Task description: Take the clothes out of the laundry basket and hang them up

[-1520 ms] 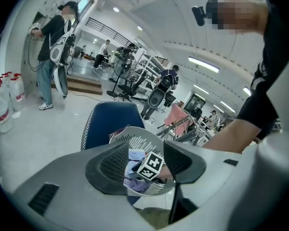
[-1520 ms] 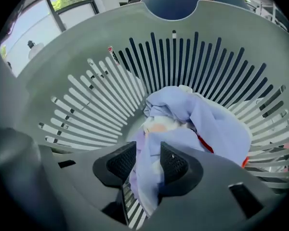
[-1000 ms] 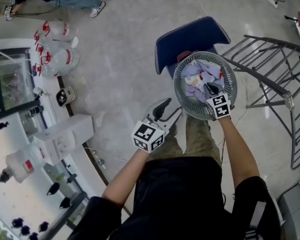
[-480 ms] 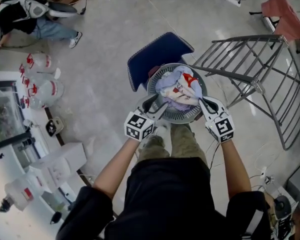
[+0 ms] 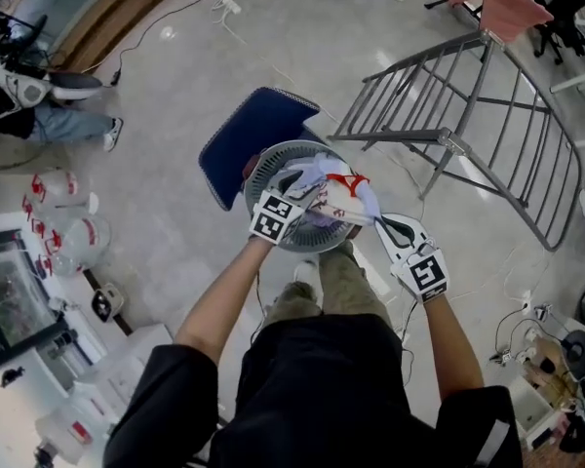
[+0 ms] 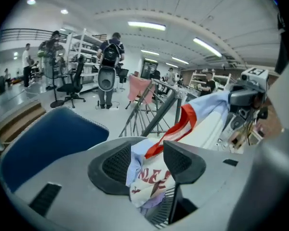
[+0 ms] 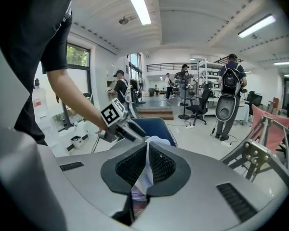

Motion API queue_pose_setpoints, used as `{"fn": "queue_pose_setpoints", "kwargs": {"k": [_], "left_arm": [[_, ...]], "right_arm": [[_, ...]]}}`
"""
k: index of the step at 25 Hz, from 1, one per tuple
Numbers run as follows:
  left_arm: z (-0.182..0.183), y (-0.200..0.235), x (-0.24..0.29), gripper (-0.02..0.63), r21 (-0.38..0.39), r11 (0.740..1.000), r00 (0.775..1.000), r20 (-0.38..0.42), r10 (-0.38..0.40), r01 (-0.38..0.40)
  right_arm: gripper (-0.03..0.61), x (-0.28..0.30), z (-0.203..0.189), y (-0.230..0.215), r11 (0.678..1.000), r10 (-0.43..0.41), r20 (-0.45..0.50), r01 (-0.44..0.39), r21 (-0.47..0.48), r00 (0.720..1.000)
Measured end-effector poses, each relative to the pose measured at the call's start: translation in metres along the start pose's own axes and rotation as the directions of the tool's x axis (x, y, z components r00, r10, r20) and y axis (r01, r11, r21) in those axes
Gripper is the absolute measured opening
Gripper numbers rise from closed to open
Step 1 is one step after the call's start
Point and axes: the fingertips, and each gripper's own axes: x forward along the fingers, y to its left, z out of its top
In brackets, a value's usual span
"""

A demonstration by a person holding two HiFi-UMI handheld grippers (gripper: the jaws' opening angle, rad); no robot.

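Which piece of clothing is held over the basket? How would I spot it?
Beside the grey drying rack, by a blue chair, stands a round grey laundry basket. Above it the right gripper pinches a white garment. Only it has red trim and red letters; the clothes beneath are pale lilac.

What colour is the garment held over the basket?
The garment: white and pale blue, red trim and lettering; clearest in left gripper view.
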Motion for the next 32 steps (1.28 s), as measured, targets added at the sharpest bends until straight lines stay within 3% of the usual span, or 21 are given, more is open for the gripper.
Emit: {"fn": "queue_pose_setpoints", "kwargs": {"k": [4,7,10,13,16,18,20,21,23,25,29,32], "left_arm": [[-0.023,-0.015,0.048,0.193,0.138,0.984,0.988,-0.118,-0.096,0.112],[-0.053,-0.012,0.072,0.199,0.254,0.957,0.967,-0.242,-0.076,0.138],[-0.075,-0.011,0.086,0.208,0.394,0.903,0.943,-0.33,-0.033,0.169],[-0.083,-0.012,0.102,0.212,0.482,0.855,0.935,-0.353,-0.012,0.193],[-0.085,-0.013,0.115,0.21,0.515,0.836,0.936,-0.353,0.003,0.191],[-0.09,-0.014,0.121,0.203,0.582,0.787,0.926,-0.375,0.037,0.204],[-0.093,-0.016,0.124,0.124,0.645,0.735,0.923,-0.378,0.068,0.21],[-0.092,-0.017,0.124,0.094,0.652,0.73,0.926,-0.372,0.07,0.206],[-0.086,-0.017,0.125,0.037,0.62,0.762,0.934,-0.353,0.057,0.188],[-0.073,-0.01,0.121,0.013,0.545,0.826,0.949,-0.313,0.038,0.147],[-0.02,0.017,0.082,0.011,0.314,0.948,0.99,-0.11,0.094,-0.055],[0.029,0.032,0.033,0.009,0.108,0.981,0.986,0.062,0.154,-0.16]], "right_arm": [[0.008,-0.017,-0.013,-0.013,0.997,-0.056,0.008,0.056,0.055,0.998],[0.008,-0.027,-0.022,-0.025,0.988,-0.1,0.015,0.097,0.119,0.995],[0.008,-0.034,-0.028,-0.03,0.985,-0.106,0.012,0.103,0.141,0.994],[0.008,-0.036,-0.036,-0.034,0.984,-0.098,0.0,0.097,0.153,0.995],[0.008,-0.04,-0.043,-0.044,0.979,-0.106,-0.011,0.106,0.175,0.994],[0.008,-0.043,-0.047,-0.051,0.974,-0.121,-0.015,0.122,0.193,0.993],[0.008,-0.046,-0.051,-0.056,0.967,-0.135,-0.013,0.135,0.214,0.991],[0.008,-0.047,-0.052,-0.058,0.964,-0.141,-0.011,0.14,0.224,0.99],[0.009,-0.049,-0.054,-0.061,0.96,-0.153,-0.003,0.15,0.237,0.988],[0.008,-0.049,-0.054,-0.066,0.956,-0.165,0.011,0.157,0.249,0.986],[0.008,-0.051,-0.045,-0.062,0.96,-0.157,0.047,0.141,0.244,0.986],[0.008,-0.06,-0.022,-0.052,0.966,-0.146,0.096,0.121,0.227,0.985]]}}
